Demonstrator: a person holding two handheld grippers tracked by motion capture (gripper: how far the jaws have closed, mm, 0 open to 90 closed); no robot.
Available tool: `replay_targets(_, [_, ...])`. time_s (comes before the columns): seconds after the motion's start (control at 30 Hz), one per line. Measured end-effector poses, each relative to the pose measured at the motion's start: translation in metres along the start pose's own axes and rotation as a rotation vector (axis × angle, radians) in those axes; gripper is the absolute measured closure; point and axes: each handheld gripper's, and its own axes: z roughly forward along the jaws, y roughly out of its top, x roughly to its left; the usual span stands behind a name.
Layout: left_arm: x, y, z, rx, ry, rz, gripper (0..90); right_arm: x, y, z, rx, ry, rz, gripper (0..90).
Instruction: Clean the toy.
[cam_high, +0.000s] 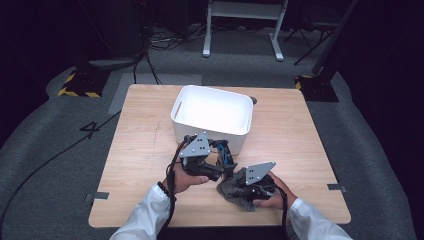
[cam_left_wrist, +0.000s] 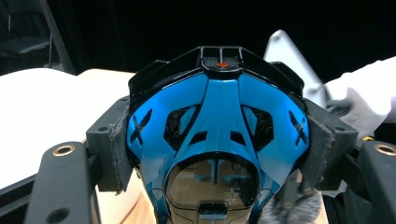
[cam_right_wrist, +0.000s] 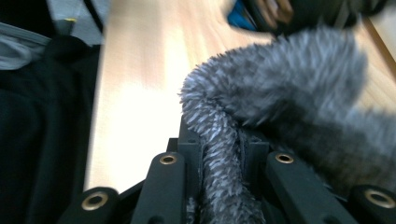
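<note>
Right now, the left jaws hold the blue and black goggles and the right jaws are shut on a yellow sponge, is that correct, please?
Not quite: the right gripper is shut on a grey fluffy cloth, not a yellow sponge, as the right gripper view shows. The left gripper does hold the blue and black goggles.

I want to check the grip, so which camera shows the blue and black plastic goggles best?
The left gripper view: the blue and black plastic goggles sit sharp and centred, clamped between its pads. The high view shows them small, before the white bin. The right gripper view catches a blurred blue corner.
</note>
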Motion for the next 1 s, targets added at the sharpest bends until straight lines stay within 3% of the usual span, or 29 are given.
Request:
replay_targets(0.07, [-0.001,0.002,0.000,-0.004,-0.027,-0.001,25.7,-0.005,-0.003,0.002,-0.017,-0.004,0.027,75.8])
replay_targets(0.2, [-0.006,0.001,0.007,0.021,-0.066,0.025,25.7,-0.004,-0.002,-0.004,-0.081,-0.003,0.008,75.7])
replay_targets(0.3, [-0.007,0.000,0.012,0.063,-0.057,0.058,25.7,0.003,-0.001,-0.009,-0.088,0.006,-0.041,75.7])
replay_targets(0.37, [-0.005,-0.001,0.013,0.071,-0.055,0.051,25.7,0.004,-0.002,-0.012,-0.095,0.020,-0.046,75.7])
replay_targets(0.47, [-0.002,-0.003,0.012,0.094,-0.012,0.060,25.7,0.006,-0.006,-0.014,-0.107,0.050,-0.050,75.8])
replay_targets(0.57, [0.001,-0.005,0.010,0.081,-0.050,0.039,25.7,0.011,-0.006,-0.016,-0.109,0.081,-0.076,75.8])
replay_targets(0.67, [-0.001,-0.004,0.010,0.076,-0.106,0.049,25.7,0.009,-0.006,-0.019,-0.100,0.057,-0.079,75.9])
replay_targets(0.73, [-0.003,-0.005,0.012,0.093,-0.104,0.061,25.7,0.006,-0.007,-0.022,-0.092,0.037,-0.073,76.0])
replay_targets(0.9, [0.000,-0.009,0.010,0.100,-0.128,0.044,25.7,0.000,-0.011,-0.034,-0.091,-0.020,-0.056,76.0])
replay_targets(1.0, [-0.002,-0.010,0.009,0.115,-0.147,0.048,25.7,-0.007,-0.015,-0.041,-0.104,-0.064,-0.018,76.1])
